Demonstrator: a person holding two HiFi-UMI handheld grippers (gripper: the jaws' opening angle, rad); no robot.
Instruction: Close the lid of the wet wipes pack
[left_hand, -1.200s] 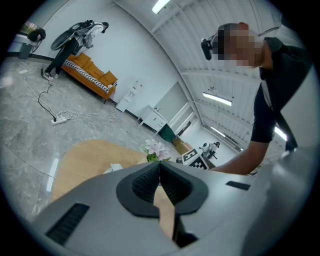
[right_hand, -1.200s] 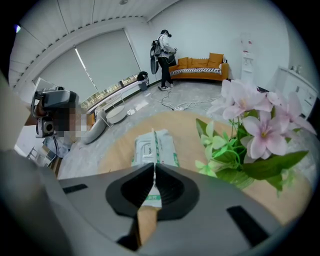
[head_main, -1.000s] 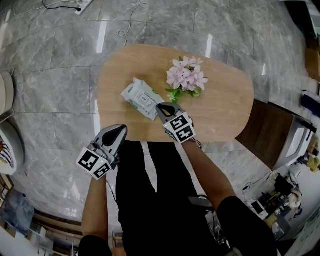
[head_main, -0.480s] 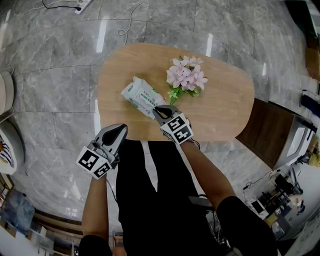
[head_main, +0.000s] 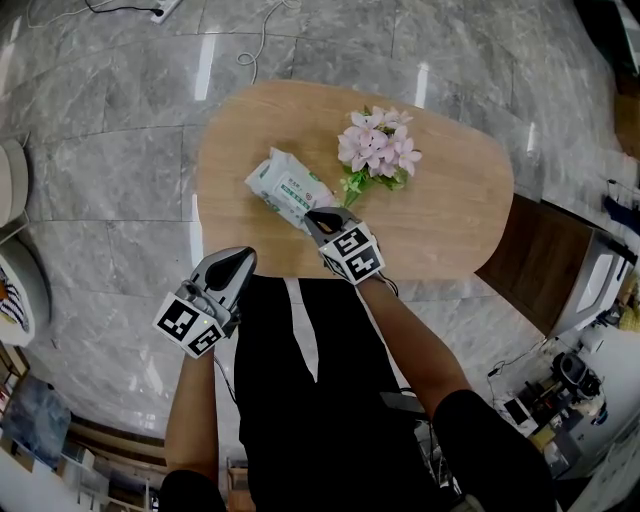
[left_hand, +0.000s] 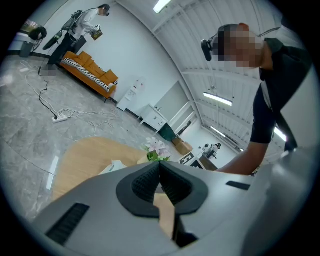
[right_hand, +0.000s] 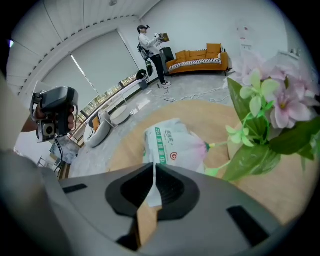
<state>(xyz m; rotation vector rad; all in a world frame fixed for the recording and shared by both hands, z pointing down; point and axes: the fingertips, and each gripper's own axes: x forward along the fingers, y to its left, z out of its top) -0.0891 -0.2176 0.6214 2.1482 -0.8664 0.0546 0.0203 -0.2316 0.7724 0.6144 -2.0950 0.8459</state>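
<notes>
The white and green soft plastic wet wipes pack (head_main: 286, 186) lies flat on the oval light wooden table (head_main: 450, 205), at about 10 o'clock from the table's middle. It is turned on a slant, so one short end points toward the person. The bunch of pink artificial flowers with green leaves (head_main: 378, 148) stands just beside it at 2 o'clock, near enough that a leaf hangs by the pack's far corner.

The right claw (head_main: 313, 214) comes at the pack from 5 o'clock. Its own view shows the right claw (right_hand: 154, 168) with both jaws pressed together and nothing between them, its nose over the near end of the pack (right_hand: 173, 142). That looks deliberate: a closed claw makes one blunt tip, better for pressing a flap flat than for pinching. Whether the tip touches the pack cannot be told. The lid itself sits under the claw's nose and cannot be made out, so I cannot say if it is seated. The printed face beyond it looks smooth.

The left claw (head_main: 240, 258) hangs off the table's near edge at 7 o'clock, over the person's lap, well apart from the pack. Its own view shows the left claw (left_hand: 159, 168) closed on nothing. It seems parked out of the way, since one tip can do the pressing. It could steady the pack if the pack slides toward the flowers under the push
</notes>
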